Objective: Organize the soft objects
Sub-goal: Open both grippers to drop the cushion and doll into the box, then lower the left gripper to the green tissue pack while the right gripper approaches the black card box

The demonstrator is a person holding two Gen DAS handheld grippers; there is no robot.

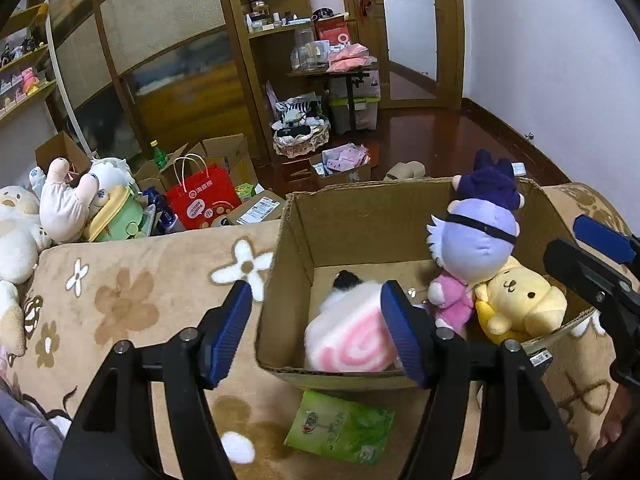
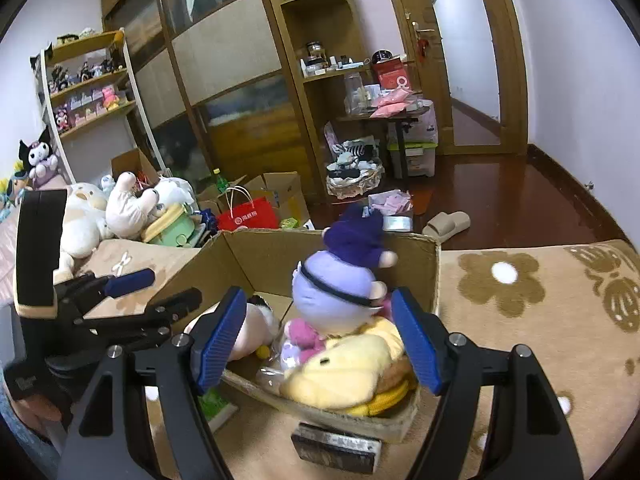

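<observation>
On the flowered blanket (image 1: 132, 300), a cardboard box (image 1: 352, 216) is seen holding four soft toys — a pink-swirl plush (image 1: 352, 340) at left, a lavender doll (image 1: 476, 236), pink plush (image 1: 450, 300) and yellow dog plush (image 1: 520, 300) at right. Both the left gripper (image 1: 316, 332) and the right gripper (image 2: 320, 338) are held near the box with jaws spread wide — nothing is gripped.

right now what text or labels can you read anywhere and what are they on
Nothing reads clearly enough to quote.
red paper bag: white logo and characters, too blurred to read.
shipping label on a brown parcel: barcode and print, too small.
green packet in front of the cardboard box: printed design, any text illegible.
red box on the shelf: white symbol, no readable words.
</observation>
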